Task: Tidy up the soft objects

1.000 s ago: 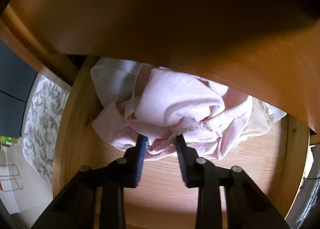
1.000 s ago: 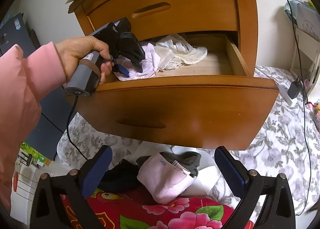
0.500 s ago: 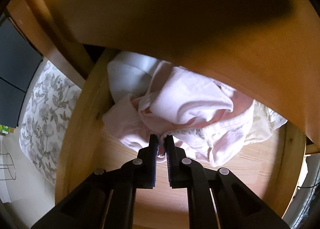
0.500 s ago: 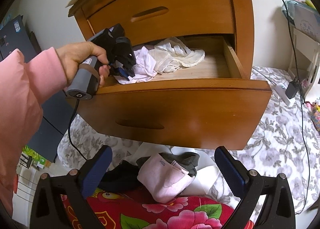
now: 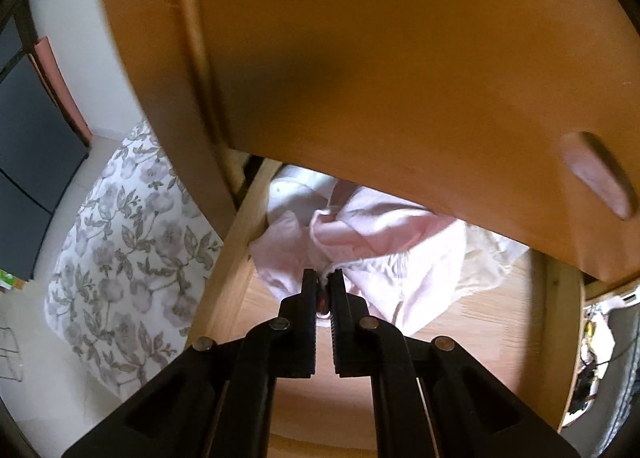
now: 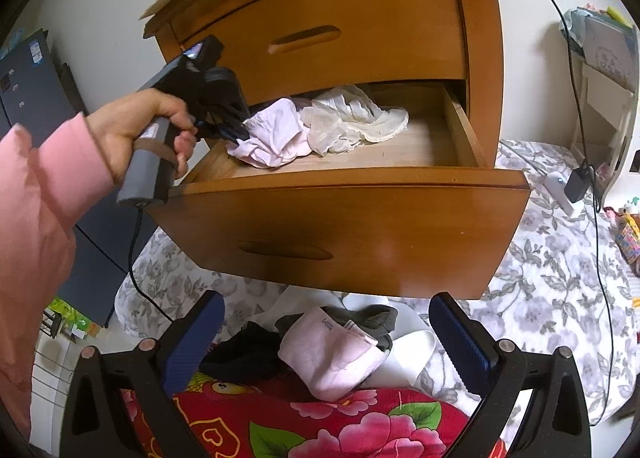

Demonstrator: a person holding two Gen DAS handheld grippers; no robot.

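Both left gripper (image 5: 323, 290) pads pinch pink garment (image 5: 372, 234), angled steeply down

From my right camera, my left gripper (image 6: 236, 130) pinches the pink cloth (image 6: 272, 134) in the open drawer (image 6: 340, 214); my right gripper (image 6: 326, 342) gapes over a sock pile (image 6: 332, 354).
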